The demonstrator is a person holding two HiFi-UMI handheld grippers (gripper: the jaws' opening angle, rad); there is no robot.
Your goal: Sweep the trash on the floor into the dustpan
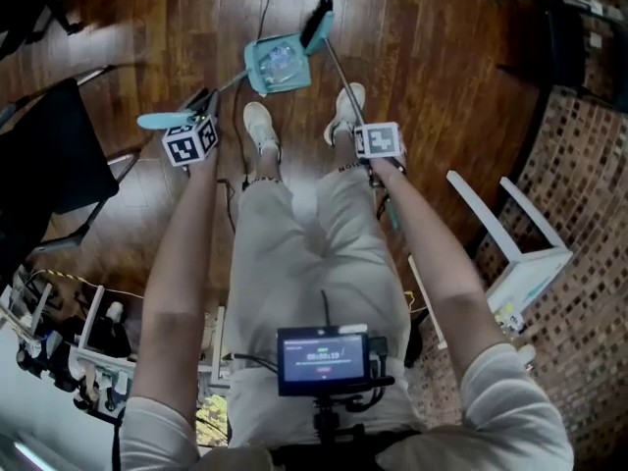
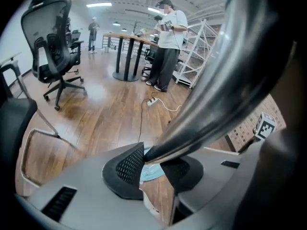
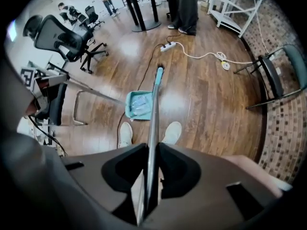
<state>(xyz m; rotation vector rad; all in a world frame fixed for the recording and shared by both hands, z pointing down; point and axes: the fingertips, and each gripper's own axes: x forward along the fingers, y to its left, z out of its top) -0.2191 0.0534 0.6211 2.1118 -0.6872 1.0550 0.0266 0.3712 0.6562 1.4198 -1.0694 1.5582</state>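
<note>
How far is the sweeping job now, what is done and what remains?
Done: clear trash lies in the dustpan. In hand: right gripper clamps the broom, left gripper the dustpan handle. Left: I see no loose trash on the floor; perhaps only lifting away.

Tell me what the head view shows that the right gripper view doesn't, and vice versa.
Head view only: the chest-mounted screen and a white frame at the right. Right gripper view only: its fingers closed on the broom, a power strip and an office chair. Both: that broom, the teal dustpan holding trash, the white shoes, the wooden floor.
</note>
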